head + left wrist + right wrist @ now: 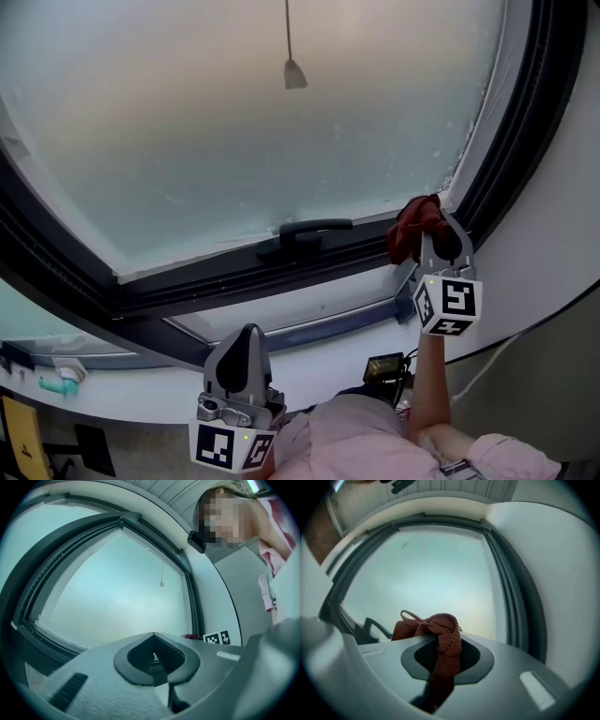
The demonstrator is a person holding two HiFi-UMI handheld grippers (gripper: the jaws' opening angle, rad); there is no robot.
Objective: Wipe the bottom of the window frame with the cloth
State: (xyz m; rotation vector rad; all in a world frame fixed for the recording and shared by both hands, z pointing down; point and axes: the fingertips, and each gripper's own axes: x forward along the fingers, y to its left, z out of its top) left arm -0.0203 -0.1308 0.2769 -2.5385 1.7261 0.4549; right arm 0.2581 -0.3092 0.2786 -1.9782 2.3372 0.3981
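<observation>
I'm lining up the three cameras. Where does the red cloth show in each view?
Head view: cloth right of centre, at the window's lower right corner, pinched in the right gripper.
Left gripper view: a small red bit, low and right of centre.
Right gripper view: centre, bunched between the jaws.
Shared landmark: the frosted pane.

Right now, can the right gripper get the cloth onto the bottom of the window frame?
Likely yes: the right gripper holds the cloth by the bottom corner of the window frame, nothing between them.
</observation>
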